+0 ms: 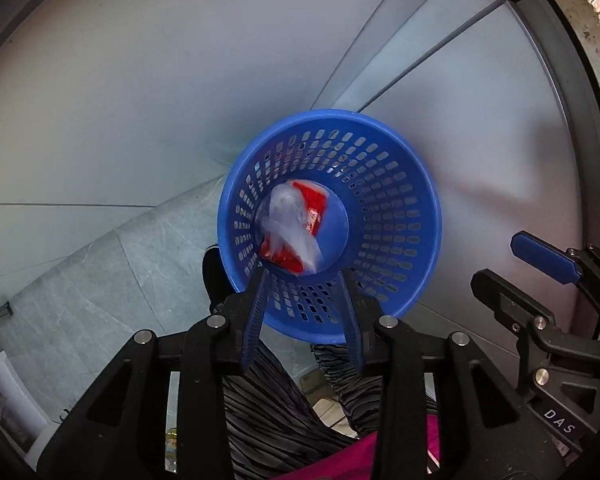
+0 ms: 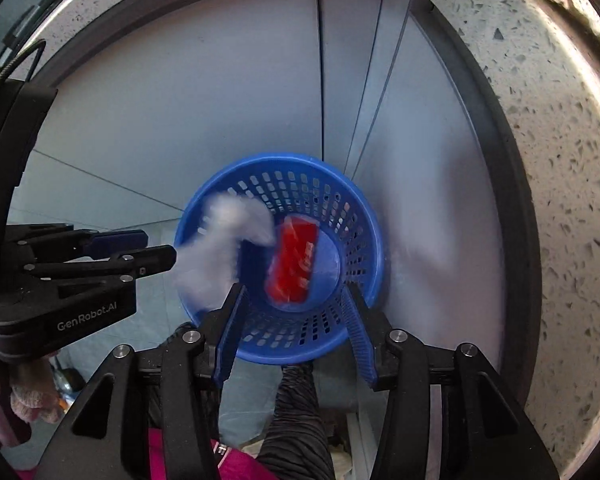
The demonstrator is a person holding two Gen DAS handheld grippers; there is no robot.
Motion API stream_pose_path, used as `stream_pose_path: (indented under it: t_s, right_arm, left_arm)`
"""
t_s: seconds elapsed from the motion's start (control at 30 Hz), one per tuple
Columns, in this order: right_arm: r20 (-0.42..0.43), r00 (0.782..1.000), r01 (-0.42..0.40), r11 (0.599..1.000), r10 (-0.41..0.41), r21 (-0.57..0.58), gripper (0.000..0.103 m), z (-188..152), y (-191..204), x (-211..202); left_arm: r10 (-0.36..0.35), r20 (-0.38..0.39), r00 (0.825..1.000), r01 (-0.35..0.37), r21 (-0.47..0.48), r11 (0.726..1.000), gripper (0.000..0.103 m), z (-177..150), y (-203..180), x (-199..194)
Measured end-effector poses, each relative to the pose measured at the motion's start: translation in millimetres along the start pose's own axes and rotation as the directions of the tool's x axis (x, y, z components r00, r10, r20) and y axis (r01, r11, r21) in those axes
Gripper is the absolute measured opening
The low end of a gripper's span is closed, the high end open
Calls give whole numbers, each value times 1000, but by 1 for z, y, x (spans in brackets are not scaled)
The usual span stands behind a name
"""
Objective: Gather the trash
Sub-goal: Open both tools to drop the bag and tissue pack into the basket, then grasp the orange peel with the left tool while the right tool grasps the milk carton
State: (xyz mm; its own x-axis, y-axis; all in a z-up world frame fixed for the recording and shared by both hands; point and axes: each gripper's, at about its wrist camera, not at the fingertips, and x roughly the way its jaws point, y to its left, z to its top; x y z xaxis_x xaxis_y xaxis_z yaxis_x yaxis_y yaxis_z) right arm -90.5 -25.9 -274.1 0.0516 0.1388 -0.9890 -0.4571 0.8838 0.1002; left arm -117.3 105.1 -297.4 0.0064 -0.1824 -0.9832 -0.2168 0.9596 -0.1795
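A round blue perforated basket [image 1: 396,216] stands on the floor below both grippers; it also shows in the right wrist view [image 2: 352,216]. A red wrapper [image 1: 314,204] lies on its bottom, also seen in the right wrist view [image 2: 293,264]. A clear crumpled plastic bag [image 1: 287,220] is blurred over the wrapper; in the right wrist view the bag [image 2: 219,248] is in mid-air at the basket's left rim, just off the left gripper's tips. My left gripper [image 1: 304,276] is open and empty above the basket. My right gripper [image 2: 293,292] is open and empty above it too.
Pale grey cabinet doors [image 1: 139,100] stand behind the basket. A speckled stone countertop edge [image 2: 560,160] runs along the right. Grey floor tiles [image 1: 99,280] lie to the left. The person's striped trousers [image 1: 271,420] and pink top are below the grippers.
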Motion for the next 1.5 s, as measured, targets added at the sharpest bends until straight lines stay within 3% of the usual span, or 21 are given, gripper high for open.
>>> stream_pose_path:
  t_s: [0.4, 0.83, 1.0, 1.07, 1.17, 1.23, 1.5]
  right_arm:
    - [26, 998, -60, 998, 60, -6, 48, -9, 9, -13]
    - [102, 978, -179, 983, 181, -28, 48, -4, 13, -62]
    - [164, 965, -201, 978, 206, -49, 48, -4, 9, -90]
    - [196, 958, -205, 978, 210, -45, 48, -3, 4, -107]
    - [246, 944, -217, 976, 217, -27, 52, 0, -10, -126]
    - [285, 936, -213, 977, 207, -10, 58, 3, -21, -148]
    - [399, 908, -170, 983, 127, 75, 63, 15, -74, -189]
  left_arm:
    - [25, 55, 998, -24, -13, 1000, 35, 3, 5, -2]
    - [43, 162, 986, -41, -15, 999, 35, 10, 7, -59]
    - [30, 221, 975, -28, -13, 1000, 36, 18, 2, -92]
    - [20, 254, 967, -19, -6, 1000, 46, 23, -2, -106]
    - [6, 300, 954, -9, 9, 1000, 48, 33, -9, -127]
    - [-7, 325, 946, 1, 19, 1000, 49, 41, -15, -139]
    - [-53, 390, 919, 27, 74, 997, 49, 74, -46, -171]
